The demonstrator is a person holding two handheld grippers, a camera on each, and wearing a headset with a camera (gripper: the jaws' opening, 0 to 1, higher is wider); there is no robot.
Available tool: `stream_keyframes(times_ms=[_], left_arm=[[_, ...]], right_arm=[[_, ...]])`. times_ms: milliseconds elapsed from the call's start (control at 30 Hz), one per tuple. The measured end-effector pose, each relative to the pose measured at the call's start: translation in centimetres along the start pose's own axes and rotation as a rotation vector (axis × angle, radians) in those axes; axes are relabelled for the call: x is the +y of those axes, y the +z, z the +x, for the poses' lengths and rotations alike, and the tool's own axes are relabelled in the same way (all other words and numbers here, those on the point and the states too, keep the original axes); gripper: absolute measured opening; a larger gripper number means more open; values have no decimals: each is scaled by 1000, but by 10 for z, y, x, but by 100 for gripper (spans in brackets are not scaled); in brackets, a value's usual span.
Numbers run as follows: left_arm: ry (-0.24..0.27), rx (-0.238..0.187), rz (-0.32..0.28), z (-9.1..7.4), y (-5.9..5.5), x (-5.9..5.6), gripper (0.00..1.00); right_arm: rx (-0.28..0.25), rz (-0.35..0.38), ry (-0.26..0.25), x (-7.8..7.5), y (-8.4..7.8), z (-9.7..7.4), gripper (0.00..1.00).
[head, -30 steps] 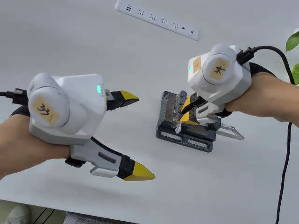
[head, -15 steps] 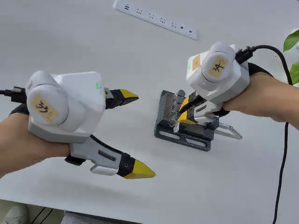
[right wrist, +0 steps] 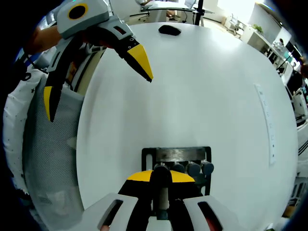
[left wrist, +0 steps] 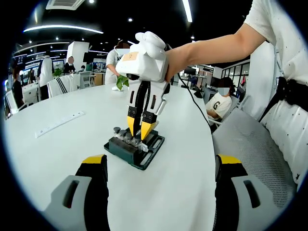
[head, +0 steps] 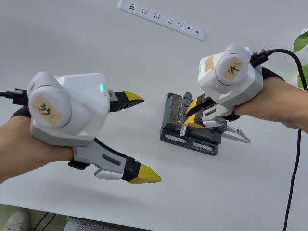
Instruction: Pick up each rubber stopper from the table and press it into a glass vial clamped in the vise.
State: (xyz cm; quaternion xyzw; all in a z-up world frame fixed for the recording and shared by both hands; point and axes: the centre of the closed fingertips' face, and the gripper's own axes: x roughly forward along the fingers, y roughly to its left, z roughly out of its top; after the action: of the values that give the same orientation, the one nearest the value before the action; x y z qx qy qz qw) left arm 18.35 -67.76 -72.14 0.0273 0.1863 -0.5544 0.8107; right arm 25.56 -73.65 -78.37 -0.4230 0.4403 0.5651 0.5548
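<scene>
Stopper (right wrist: 161, 174) sits pinched between the narrow jaws of the right gripper (head: 191, 114), at one end of the single vise (head: 187, 137) on the table (head: 86, 53); three more stoppers (right wrist: 193, 168) stand in a row beside it; the left gripper (head: 145, 138) hangs wide open, holding nothing, well apart from the vise; one power strip (head: 161, 19) lies beyond.

It was an open-plan office. A broad white tabletop (left wrist: 183, 159) carried a power strip (head: 161, 19). Beyond the tabletop's far edge, people (left wrist: 46, 67) sat and stood among desks under recessed ceiling lights (left wrist: 62, 27). A grey mesh chair (left wrist: 255, 144) stood beside the tabletop.
</scene>
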Motion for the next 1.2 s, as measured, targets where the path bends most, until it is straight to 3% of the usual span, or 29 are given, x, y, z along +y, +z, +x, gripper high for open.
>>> stream_keyframes(times_ms=[967, 1200], left_arm=[[-4, -4, -8, 1, -1, 2, 90], [-5, -1, -8, 2, -1, 1, 90]], right_arm=[[-33, 27, -23, -3, -2, -6, 12], [-68, 41, -43, -4, -1, -13, 7]])
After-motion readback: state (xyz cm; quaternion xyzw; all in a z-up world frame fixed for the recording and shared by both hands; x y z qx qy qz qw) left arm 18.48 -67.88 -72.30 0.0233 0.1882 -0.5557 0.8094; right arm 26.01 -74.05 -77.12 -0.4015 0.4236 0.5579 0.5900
